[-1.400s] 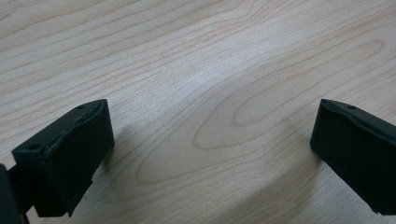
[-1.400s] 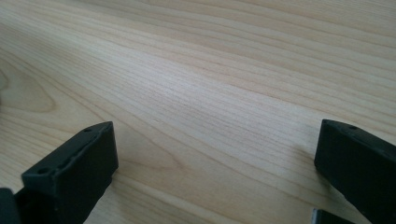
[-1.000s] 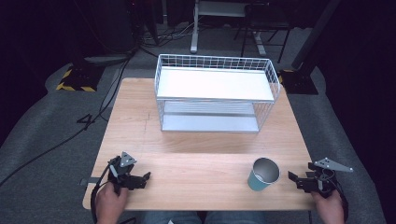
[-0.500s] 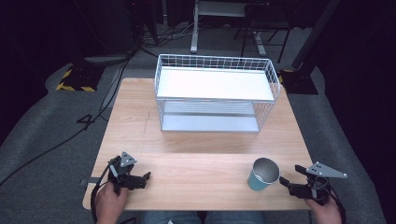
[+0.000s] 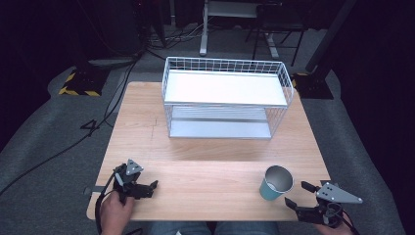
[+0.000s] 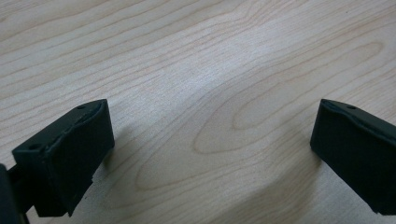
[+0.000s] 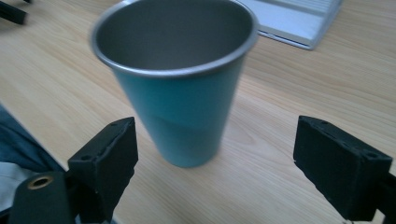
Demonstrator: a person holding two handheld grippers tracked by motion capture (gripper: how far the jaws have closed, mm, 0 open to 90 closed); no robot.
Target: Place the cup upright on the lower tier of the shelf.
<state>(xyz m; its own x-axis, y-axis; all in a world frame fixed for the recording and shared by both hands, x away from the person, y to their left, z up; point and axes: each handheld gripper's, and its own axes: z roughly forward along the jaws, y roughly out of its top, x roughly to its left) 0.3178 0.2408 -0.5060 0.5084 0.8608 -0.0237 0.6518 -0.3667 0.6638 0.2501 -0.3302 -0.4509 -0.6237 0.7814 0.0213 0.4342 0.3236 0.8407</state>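
The right gripper (image 7: 215, 163) has just been widening its open fingers; centre them around the upright teal cup (image 7: 180, 88), low, before squeezing; the left gripper (image 6: 210, 154) rests open on the bench (image 5: 205, 166).

teal cup (image 5: 277, 182) just beside open right gripper (image 5: 299, 194)

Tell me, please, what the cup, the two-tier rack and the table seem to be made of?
Cup: probably metal, with a dull grey inside and bare rim; the outside has a matte teal coating. Rack: thin white-coated wire grid with flat, pale shelf panels, possibly painted metal. Table: light wood or wood-look laminate; grain lines show in the left gripper view.
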